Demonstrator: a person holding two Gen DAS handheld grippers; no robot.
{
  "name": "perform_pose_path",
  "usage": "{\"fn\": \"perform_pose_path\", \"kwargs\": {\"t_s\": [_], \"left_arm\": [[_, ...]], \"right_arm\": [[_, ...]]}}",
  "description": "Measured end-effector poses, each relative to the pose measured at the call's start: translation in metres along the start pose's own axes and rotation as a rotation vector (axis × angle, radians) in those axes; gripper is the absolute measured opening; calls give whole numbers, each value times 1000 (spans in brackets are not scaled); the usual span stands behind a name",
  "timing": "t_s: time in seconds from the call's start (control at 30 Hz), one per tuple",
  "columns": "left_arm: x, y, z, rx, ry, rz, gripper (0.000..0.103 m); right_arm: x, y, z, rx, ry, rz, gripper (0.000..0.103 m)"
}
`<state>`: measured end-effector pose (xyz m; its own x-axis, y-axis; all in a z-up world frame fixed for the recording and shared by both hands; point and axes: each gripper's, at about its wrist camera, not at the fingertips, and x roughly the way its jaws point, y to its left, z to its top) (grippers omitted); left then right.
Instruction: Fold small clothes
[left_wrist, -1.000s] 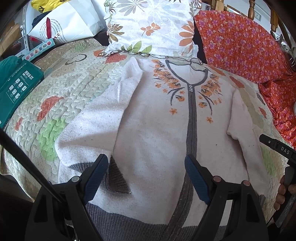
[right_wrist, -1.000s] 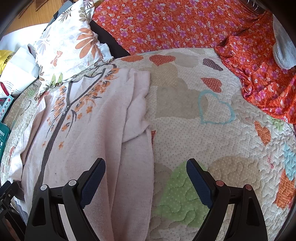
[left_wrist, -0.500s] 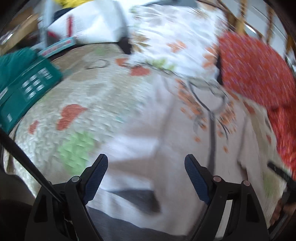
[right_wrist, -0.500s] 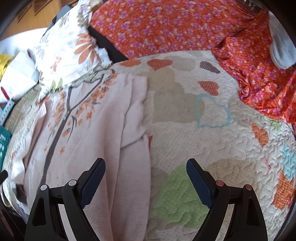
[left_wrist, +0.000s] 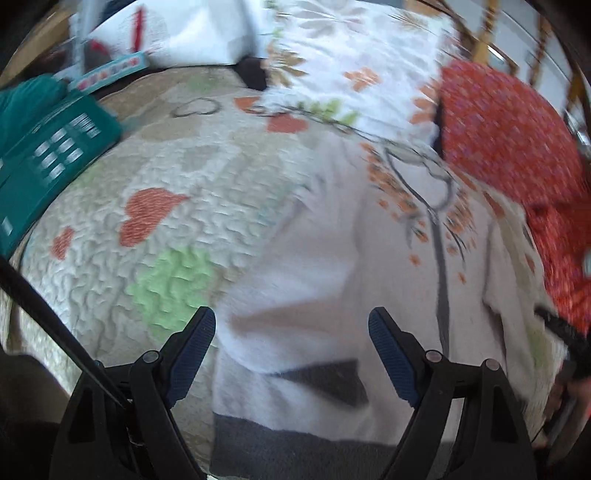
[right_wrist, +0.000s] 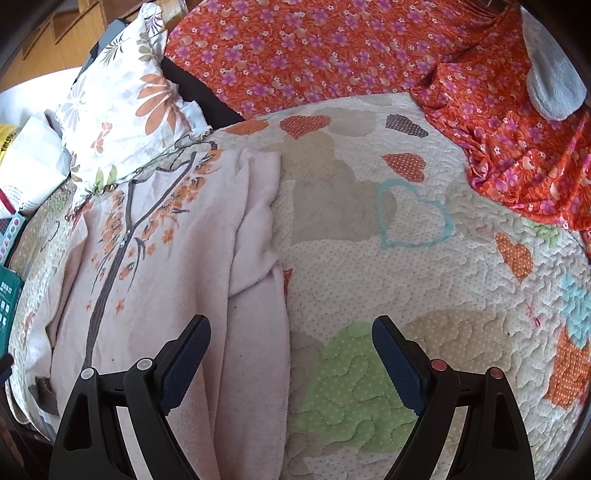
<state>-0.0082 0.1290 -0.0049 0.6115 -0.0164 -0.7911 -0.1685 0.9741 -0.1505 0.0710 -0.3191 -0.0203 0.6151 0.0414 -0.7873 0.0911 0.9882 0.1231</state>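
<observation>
Your pale pink zip cardigan (right_wrist: 155, 280) lies flat, front up, on the heart-patterned quilt (right_wrist: 424, 280) of the bed, its collar toward the flowered pillow (right_wrist: 122, 96) and both sleeves folded in over the body. Your left gripper (left_wrist: 291, 347) hangs over the grey-cuffed left sleeve and the dark hem band, jaws wide and holding nothing; this view is blurred. Your right gripper (right_wrist: 291, 354) hovers at the cardigan's right edge, one finger over the pink sleeve and the other over a green quilt patch, jaws wide and empty too. An orange flowered cloth (right_wrist: 332, 48) is bunched along the far side, and a teal box (left_wrist: 48, 155) sits at the quilt's left edge.
</observation>
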Motion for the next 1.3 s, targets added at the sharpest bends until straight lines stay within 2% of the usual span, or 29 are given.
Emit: {"fn": "perform_pose_path", "kwargs": {"t_s": [0.1, 0.2, 0.27, 0.3, 0.37, 0.43, 0.53, 0.67, 0.73, 0.77, 0.8, 0.83, 0.9, 0.93, 1.0, 1.1, 1.2, 1.23, 1.3], "left_arm": [[8, -24, -16, 146, 34, 19, 84], [30, -39, -24, 258, 85, 106, 82], [42, -39, -25, 276, 122, 152, 45], [45, -35, -23, 262, 138, 151, 30], [40, -23, -11, 187, 122, 126, 18], [31, -6, 3, 137, 87, 152, 15], [9, 38, 44, 20, -10, 259, 14], [-15, 116, 95, -224, -103, 436, 16], [-24, 140, 105, -300, -121, 458, 20], [-31, 148, 107, -321, -139, 436, 22], [-37, 149, 105, -322, -160, 411, 29], [-38, 146, 103, -312, -171, 396, 42], [-37, 133, 92, -252, -178, 359, 59], [-35, 128, 86, -229, -177, 341, 63], [-23, 112, 77, -181, -159, 299, 65], [1, 97, 68, -163, -113, 218, 67], [21, 85, 63, -186, -76, 131, 67], [25, 83, 61, -186, -76, 111, 67], [33, 76, 59, -181, -70, 83, 67]], "right_arm": [[1, -1, -1, 0, 6, -2, 92], [2, -2, -1, 5, 10, -1, 92], [1, -3, -2, 4, 10, -7, 92], [1, -3, -2, 3, 10, -10, 92], [0, -4, -3, 2, 9, -19, 92], [-1, -6, -3, 7, 8, -23, 92], [-3, -9, -1, 20, 2, -28, 91], [-9, -19, 5, 54, -19, -34, 91], [-13, -28, 8, 85, -31, -42, 91], [-14, -32, 9, 101, -34, -44, 91], [-15, -38, 10, 122, -37, -46, 91], [-15, -42, 10, 138, -38, -48, 91], [-14, -49, 11, 166, -33, -49, 91], [-13, -51, 11, 176, -29, -46, 91], [-11, -51, 10, 186, -26, -30, 91], [-13, -38, 7, 155, -32, 45, 89], [-17, -11, -4, 79, 27, 205, 88], [-19, -1, -8, 46, 45, 223, 88], [-23, 17, -18, -29, 52, 198, 88]]}}
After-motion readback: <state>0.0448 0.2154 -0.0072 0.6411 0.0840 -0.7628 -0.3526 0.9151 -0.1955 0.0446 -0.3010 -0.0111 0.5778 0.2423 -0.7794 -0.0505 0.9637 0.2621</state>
